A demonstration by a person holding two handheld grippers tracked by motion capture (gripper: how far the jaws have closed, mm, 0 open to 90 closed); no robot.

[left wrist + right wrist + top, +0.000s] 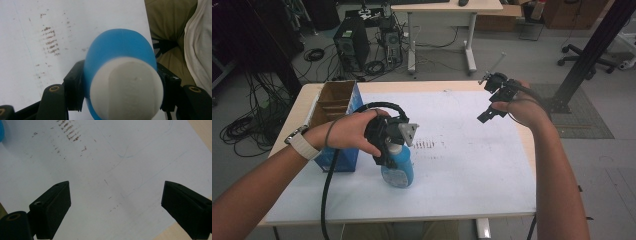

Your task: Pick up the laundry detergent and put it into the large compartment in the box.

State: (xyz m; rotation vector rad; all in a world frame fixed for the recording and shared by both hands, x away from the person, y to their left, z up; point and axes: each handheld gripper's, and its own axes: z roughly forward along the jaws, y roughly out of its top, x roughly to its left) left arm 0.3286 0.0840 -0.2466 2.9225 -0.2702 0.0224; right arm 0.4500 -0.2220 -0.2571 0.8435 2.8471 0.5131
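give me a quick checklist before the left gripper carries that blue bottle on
1. Left gripper clamped on bottle: ok.
2. Pads on both sides of the bottle, just below its white cap: ok.
3. Bottle clear of the table: cannot tell.
4. Box close on the left hand's side: not ok, mind it.
5. Right gripper open, nothing between its jaws: ok.

In the high view, the upper part of the blue bottle (398,170) is hidden behind the left gripper (387,150) at the centre of the frame, and the jaws cannot be made out there. In the left gripper view, the bottle's white cap (126,90) is cut off by the lower edge and blurred by closeness. In the right gripper view, a blue sliver is cropped at the upper left edge; what it is cannot be told.
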